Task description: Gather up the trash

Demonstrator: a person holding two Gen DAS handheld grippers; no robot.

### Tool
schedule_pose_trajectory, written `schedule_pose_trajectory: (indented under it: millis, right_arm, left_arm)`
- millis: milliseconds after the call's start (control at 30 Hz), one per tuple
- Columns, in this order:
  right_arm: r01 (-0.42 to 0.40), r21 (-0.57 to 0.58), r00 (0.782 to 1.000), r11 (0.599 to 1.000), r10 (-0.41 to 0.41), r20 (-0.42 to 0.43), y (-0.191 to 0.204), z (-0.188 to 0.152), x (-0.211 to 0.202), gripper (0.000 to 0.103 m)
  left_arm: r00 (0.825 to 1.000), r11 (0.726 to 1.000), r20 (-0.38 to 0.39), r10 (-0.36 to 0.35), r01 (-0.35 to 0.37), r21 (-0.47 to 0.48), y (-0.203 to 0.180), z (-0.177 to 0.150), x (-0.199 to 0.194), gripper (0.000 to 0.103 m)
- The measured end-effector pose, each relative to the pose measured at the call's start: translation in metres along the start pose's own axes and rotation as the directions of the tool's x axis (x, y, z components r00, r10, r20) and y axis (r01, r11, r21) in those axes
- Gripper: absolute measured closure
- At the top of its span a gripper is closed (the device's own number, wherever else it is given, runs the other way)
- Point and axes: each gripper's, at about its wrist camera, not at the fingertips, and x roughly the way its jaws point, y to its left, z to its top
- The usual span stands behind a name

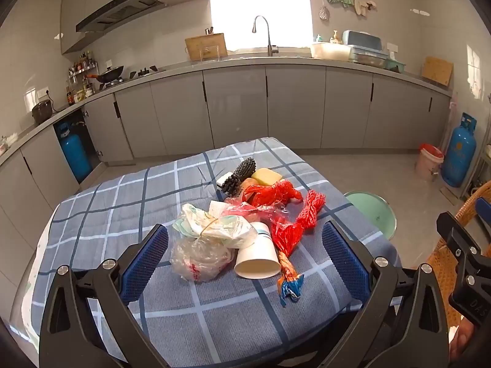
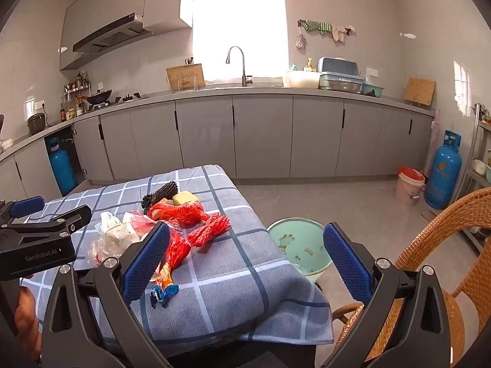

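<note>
On a checked tablecloth (image 1: 122, 208), a pile of trash (image 1: 245, 230) (paper cup, plastic bags, red netting) lies untouched just beside a green bin (image 2: 299, 245) on the floor, while the left gripper (image 1: 245, 245) and right gripper (image 2: 245, 254) hover wide open, empty, collection seemingly not begun.

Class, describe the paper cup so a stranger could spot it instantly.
Find the table with the blue checked cloth and its heap of litter. At the heap's near edge lies the paper cup, tipped over, mouth towards the camera. It alone is white and stiff among crumpled bags.
</note>
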Motion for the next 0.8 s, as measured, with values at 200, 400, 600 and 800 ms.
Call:
schedule_pose_trajectory:
  millis: [200,400,600,800]
  right_arm:
    - [-0.007,0.011,1.0,1.0,0.007,-0.013,-0.001,0.002,0.0,0.005]
    - [-0.009,0.015,1.0,1.0,0.009,-0.012,-0.005,-0.005,0.007,0.005]
    - [-0.009,0.009,1.0,1.0,0.009,-0.022,0.001,-0.002,0.008,0.005]
    - [-0.01,0.012,1.0,1.0,0.01,-0.025,0.002,-0.002,0.009,0.005]
  left_arm:
    - [1.0,1.0,-0.014,0.004,-0.004,0.001,0.002,0.0,0.0,0.004]
    - [1.0,1.0,-0.026,-0.004,0.004,-0.001,0.005,-0.002,0.008,0.004]
    - [1.0,1.0,-0.024,0.0,0.0,-0.007,0.002,0.001,0.003,0.004]
    - [1.0,1.0,-0.016,0.004,-0.004,-0.011,0.004,0.001,0.005,0.004]
